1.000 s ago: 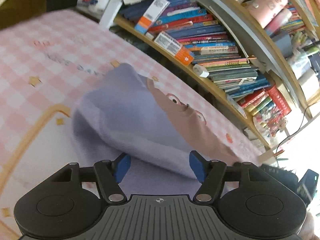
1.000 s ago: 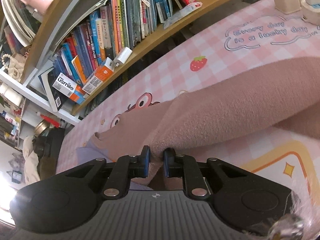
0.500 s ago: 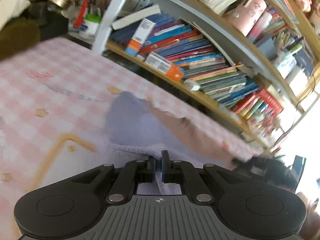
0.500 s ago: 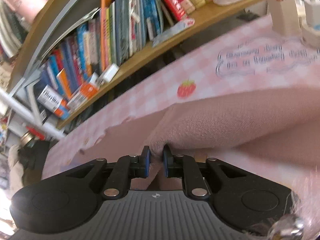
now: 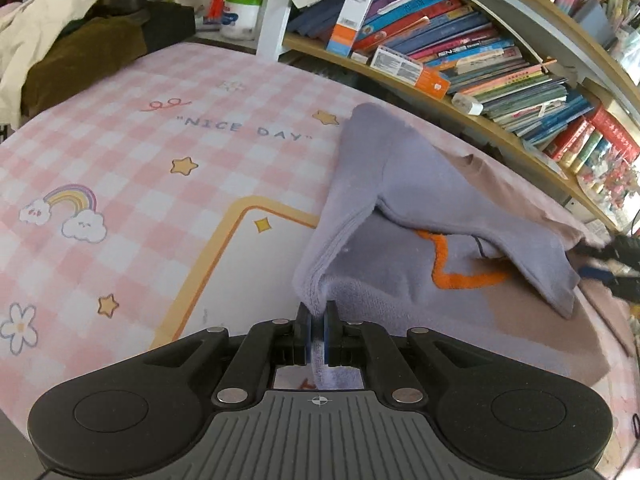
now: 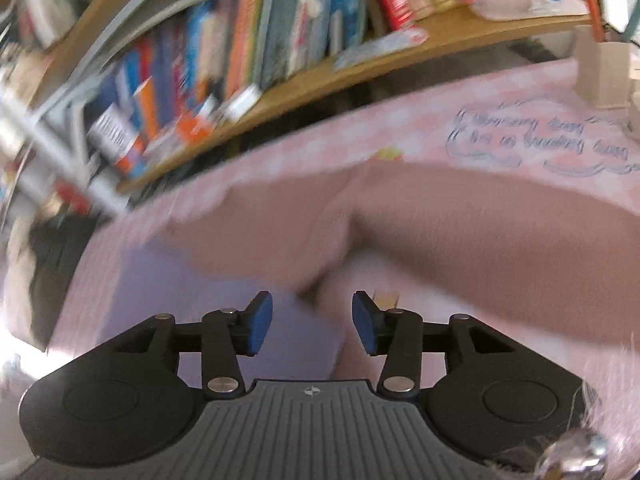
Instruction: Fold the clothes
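A garment, lilac on one half and dusty pink-brown on the other, lies on the pink checked tabletop. In the left wrist view my left gripper (image 5: 318, 330) is shut on the lilac hem (image 5: 316, 284) and holds that edge lifted, with the lilac cloth (image 5: 404, 184) draped in a fold over an orange embroidered line (image 5: 452, 276). In the blurred right wrist view my right gripper (image 6: 312, 322) is open and empty just above the cloth, where the lilac part (image 6: 192, 280) meets the pink-brown part (image 6: 460, 232).
Bookshelves packed with books (image 5: 460, 56) run along the far side of the table. A pile of clothes and a dark bag (image 5: 80, 36) sit at the far left. The pink checked mat (image 5: 120, 152) lies left of the garment. Beige holders (image 6: 600, 76) stand at the far right.
My left gripper closed on the lilac hem and pulled it up and back. My right gripper let go of the pink-brown cloth and opened; its view is swinging fast.
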